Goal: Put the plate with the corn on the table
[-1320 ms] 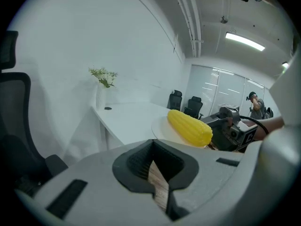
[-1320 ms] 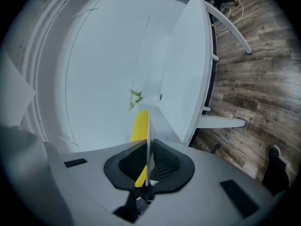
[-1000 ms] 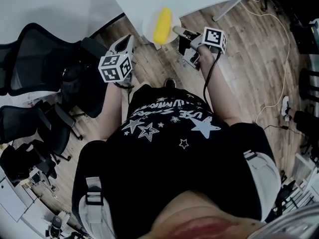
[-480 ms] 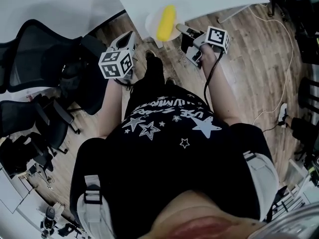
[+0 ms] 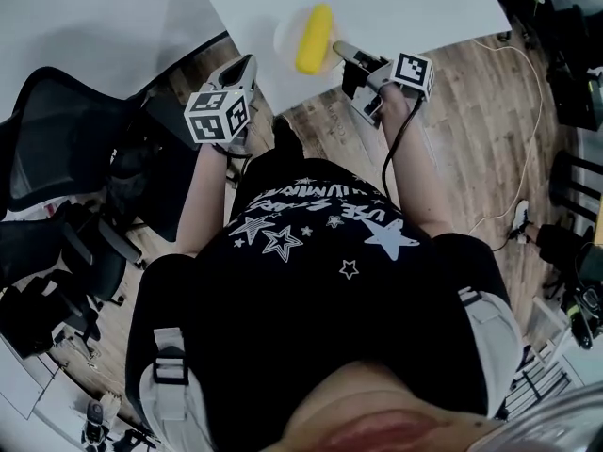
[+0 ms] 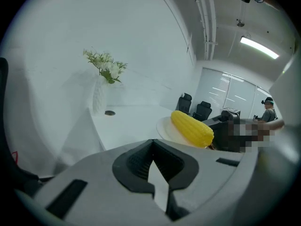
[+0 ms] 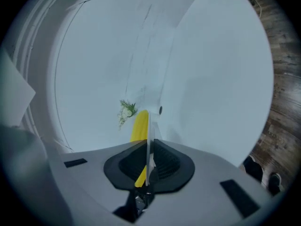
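Note:
A yellow corn cob (image 5: 314,38) lies on a white plate (image 5: 286,39) that hangs over the white table (image 5: 396,3), just inside its near edge. My right gripper (image 5: 338,50) is shut on the plate's right rim. In the right gripper view the plate (image 7: 149,126) shows edge-on between the pads, with the corn (image 7: 139,124) on its left. My left gripper (image 5: 246,64) is shut and holds nothing; it hovers at the table's edge, left of the plate. From the left gripper (image 6: 151,143) the corn (image 6: 192,128) and plate (image 6: 165,128) show to the right. Whether the plate touches the table cannot be told.
Black office chairs (image 5: 66,130) crowd the floor at the left. A cable (image 5: 538,111) runs over the wooden floor at the right. On the table stand a vase of white flowers (image 6: 105,68) and a small dark round object (image 6: 109,112), far beyond the plate.
The person has stepped toward the table. The plate with the corn, in my right gripper, went from the table's edge to over the tabletop. My left gripper came forward alongside.

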### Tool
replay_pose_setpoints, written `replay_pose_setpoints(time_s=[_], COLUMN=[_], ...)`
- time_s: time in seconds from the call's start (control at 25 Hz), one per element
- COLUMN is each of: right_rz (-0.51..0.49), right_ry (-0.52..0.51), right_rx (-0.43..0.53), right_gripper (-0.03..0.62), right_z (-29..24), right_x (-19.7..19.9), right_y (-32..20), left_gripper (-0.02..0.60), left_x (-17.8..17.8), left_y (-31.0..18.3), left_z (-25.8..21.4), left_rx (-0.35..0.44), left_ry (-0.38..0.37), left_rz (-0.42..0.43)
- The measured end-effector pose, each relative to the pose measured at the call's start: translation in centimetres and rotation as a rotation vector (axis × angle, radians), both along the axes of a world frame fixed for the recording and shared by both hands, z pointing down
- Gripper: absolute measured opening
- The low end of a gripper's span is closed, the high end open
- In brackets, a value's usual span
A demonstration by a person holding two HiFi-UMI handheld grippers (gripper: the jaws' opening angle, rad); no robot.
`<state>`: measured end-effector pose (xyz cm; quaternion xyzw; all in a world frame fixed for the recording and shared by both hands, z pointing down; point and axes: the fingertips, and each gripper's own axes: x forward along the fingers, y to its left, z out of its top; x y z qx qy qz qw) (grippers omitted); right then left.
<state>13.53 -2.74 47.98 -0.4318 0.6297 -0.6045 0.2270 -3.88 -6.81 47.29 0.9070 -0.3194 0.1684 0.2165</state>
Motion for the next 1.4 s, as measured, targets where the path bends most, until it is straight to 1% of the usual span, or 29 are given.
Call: replay_pose_setpoints(time_s=[0.16, 0.28, 0.48, 0.64, 0.8, 1.12, 1.4], right_rz=[-0.009, -0.01, -0.014, 0.005, 0.003, -0.047, -0.129], right_ry=[0.015, 0.017, 0.019, 0.001, 0.021, 0.017, 0.005], right_rx=[0.008, 0.004, -0.009, -0.024, -0.038, -0.047, -0.052], right_gripper=[0.029, 0.029, 0.029, 0.031, 0.031, 0.029, 0.029], right_z=[0.0, -0.2, 0.9, 2.0, 2.4, 2.5, 3.5], right_x=[0.0, -0.4, -0.7, -1.5, -1.3, -0.1, 2.0], right_y=[-4.4, -6.6, -10.4, -12.2, -13.0, -15.3, -18.1], left_gripper=[0.006, 0.006, 0.006, 0.006, 0.006, 0.006, 0.006], left_x=[0.2, -0.1, -0.6, -1.3, -1.4, -1.2, -0.8], left_y=[-4.5, -6.4, -9.8, -11.7, -12.6, -13.3, -14.3], left_z=[0.4, 0.3, 1.1, 1.3, 1.0, 1.2, 2.4], left_rx=[-0.011, -0.018, -0.038, -0.036, -0.034, -0.06, -0.078], left_ry=[0.011, 0.017, 0.026, 0.036, 0.048, 0.043, -0.006], left_rz=[0.003, 0.006, -0.002, 0.001, -0.003, -0.063, -0.169])
